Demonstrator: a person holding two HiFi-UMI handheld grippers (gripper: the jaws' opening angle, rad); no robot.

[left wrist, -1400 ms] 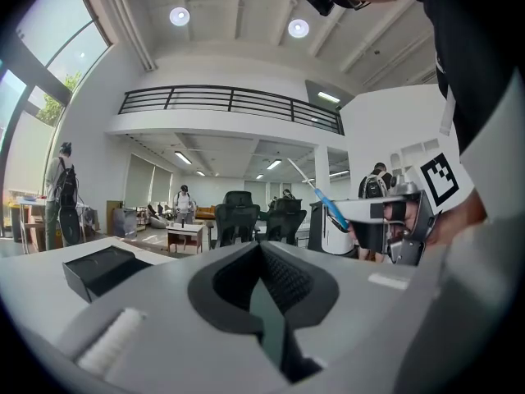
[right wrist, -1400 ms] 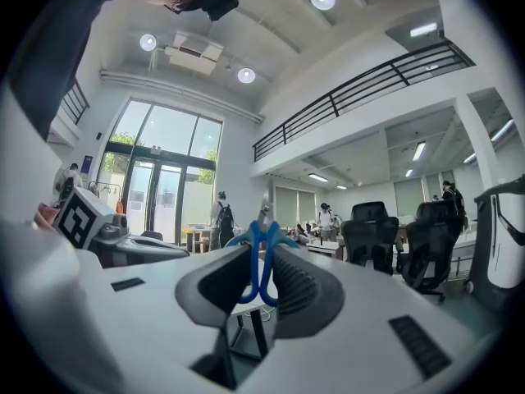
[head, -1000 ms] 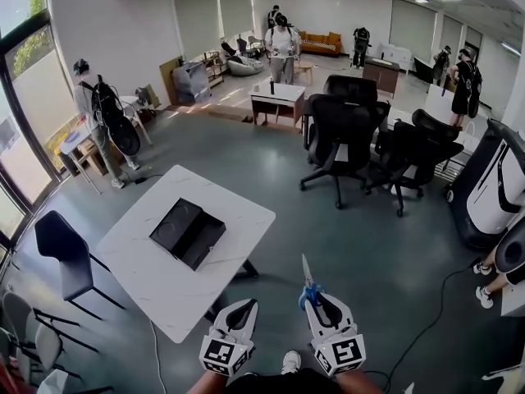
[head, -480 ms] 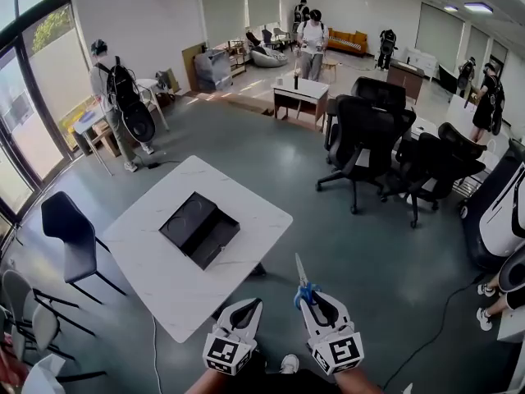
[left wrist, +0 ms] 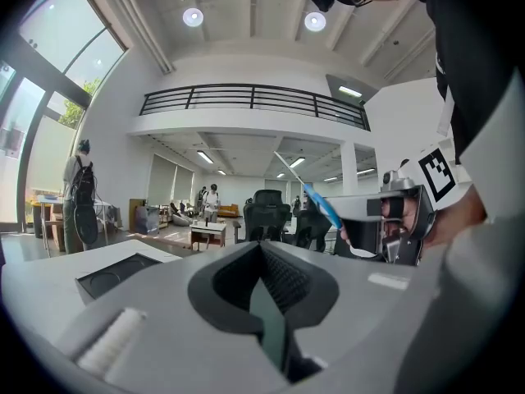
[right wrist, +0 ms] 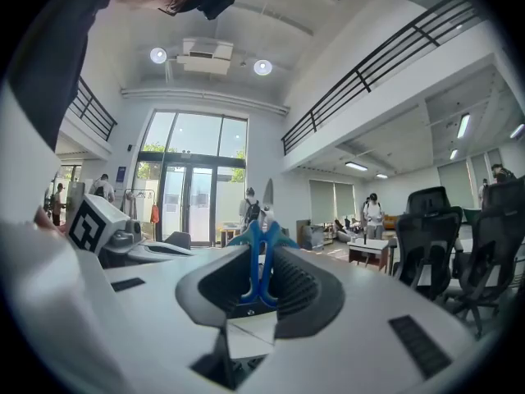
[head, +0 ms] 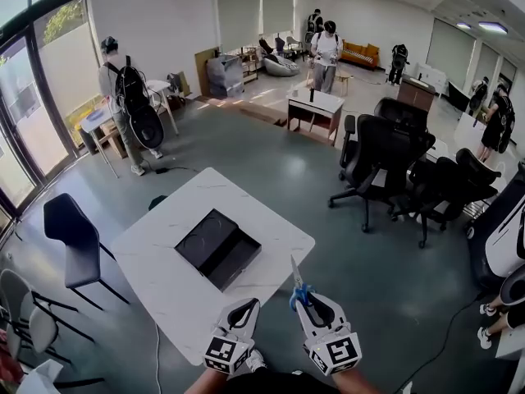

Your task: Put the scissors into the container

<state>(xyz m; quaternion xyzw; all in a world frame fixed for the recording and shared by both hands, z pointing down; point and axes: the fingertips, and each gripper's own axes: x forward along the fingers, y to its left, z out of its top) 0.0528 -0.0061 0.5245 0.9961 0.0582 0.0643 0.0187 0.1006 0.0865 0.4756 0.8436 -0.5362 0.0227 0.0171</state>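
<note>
- My right claw [head: 304, 299] is clamped on the blue handles of the scissors [head: 296, 282]. In the head view it sits low, at about 5 o'clock from the centre.
- The right gripper view shows the scissors [right wrist: 261, 259] standing upright between the pads of the right claw [right wrist: 261, 284], with the blade tip pointing to 12 o'clock.
- In the head view the blades rise from the claw and lean a little towards 11 o'clock. The tip lies over the near edge of the worktop [head: 160, 290].
- My left claw [head: 244, 307] is just beside the right one, at its 9 o'clock. Its own view shows the left claw [left wrist: 264, 284] closed on itself with nothing between the pads.
- From the left gripper view, the scissors [left wrist: 316, 201] slant up at about 2 o'clock.
- The container [head: 219, 249] is a black open box lying flat near the middle of the white worktop. It is at roughly 11 o'clock from both claws and well apart from the scissors.
- The scissors are held in the air, not in the container.
- Black office chairs [head: 385, 158] stand on the floor at 1 o'clock, and a dark chair [head: 70, 238] stands at 9 o'clock beside the worktop.
</note>
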